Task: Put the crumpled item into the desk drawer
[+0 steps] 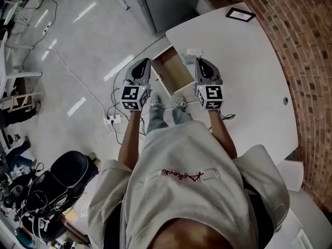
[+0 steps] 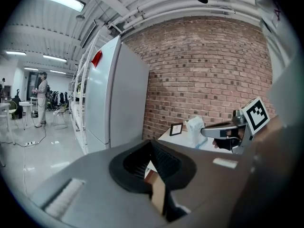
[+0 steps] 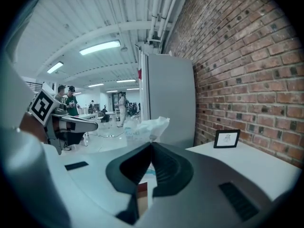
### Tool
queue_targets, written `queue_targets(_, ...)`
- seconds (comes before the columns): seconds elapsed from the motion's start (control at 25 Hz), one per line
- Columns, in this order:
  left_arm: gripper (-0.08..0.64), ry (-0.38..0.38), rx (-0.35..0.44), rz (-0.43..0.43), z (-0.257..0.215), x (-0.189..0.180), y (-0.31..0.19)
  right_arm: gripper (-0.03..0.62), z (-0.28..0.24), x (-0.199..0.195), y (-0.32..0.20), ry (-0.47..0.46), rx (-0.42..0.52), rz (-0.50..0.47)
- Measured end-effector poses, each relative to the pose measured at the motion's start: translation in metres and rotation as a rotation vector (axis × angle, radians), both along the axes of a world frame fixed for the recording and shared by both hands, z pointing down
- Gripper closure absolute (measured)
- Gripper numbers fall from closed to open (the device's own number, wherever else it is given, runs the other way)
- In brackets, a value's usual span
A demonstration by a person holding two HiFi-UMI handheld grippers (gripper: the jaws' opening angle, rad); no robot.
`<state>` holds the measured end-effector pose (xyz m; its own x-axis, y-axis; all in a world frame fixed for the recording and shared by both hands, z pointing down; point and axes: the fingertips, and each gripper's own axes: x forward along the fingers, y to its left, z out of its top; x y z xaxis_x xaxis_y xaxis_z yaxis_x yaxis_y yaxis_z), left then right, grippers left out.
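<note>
Right now, pinching the crumpled item [image 3: 142, 126] in the right gripper [image 3: 151, 145], jaws pressed together on a white, wrinkled wad sticking out past the tips. Holding it in the air just beside the far end of the open drawer [image 1: 176, 72] — on the side toward the white desk [image 1: 249, 71]. Carrying the left gripper [image 2: 151, 142] with jaws closed on nothing, tips meeting, just beside the drawer's opposite side. Standing at the drawer's near end, shoes [image 1: 155, 101] just short of it. Farther out from the drawer: small black picture frame [image 1: 240, 14] on the desk, well apart; brick wall [image 1: 306, 45] beyond that — grey cabinet [image 1: 166, 1] past the drawer's far end, power strip [image 1: 111, 120] on the floor off its left-gripper side.
</note>
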<state>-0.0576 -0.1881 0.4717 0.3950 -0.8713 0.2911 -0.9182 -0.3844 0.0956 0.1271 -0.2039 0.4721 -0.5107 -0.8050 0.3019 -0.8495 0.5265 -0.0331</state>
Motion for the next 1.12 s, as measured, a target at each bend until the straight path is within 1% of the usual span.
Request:
queue_targets(0.12,0.551,0.023,-0.008,0.011,0.008,-0.014,-0.01,0.578,0.012,-0.012,-0.005,0.016,-0.017,0.024)
queue_targets(0.24,0.551,0.041,-0.036,0.043,0.024,-0.028,-0.017,0.578,0.023,-0.026,-0.009,0.034,-0.037,0.048)
queue_targets(0.48,0.551,0.053,-0.077,0.105,0.056,-0.058,-0.028,0.578,0.046,-0.063,-0.015,0.063,-0.06,0.073)
queue_targets(0.6,0.551,0.053,-0.115,0.125,0.079,-0.07,-0.032,0.578,0.064,-0.076,-0.017,0.073,-0.089,0.083)
queue_targets(0.72,0.551,0.05,-0.141,0.134,0.094,-0.07,-0.027,0.578,0.081,-0.077,-0.004,0.075,-0.123,0.091)
queue_targets(0.84,0.551,0.057,-0.147,0.141,0.108,-0.067,-0.021,0.578,0.101,-0.077,0.009,0.075,-0.145,0.087)
queue_targets(1.0,0.551,0.057,-0.176,0.13,0.137,-0.07,-0.017,0.578,0.133,-0.087,0.021,0.075,-0.191,0.072)
queue_targets(1.12,0.551,0.073,-0.208,0.124,0.159,-0.067,-0.006,0.578,0.153,-0.089,0.034,0.076,-0.232,0.064)
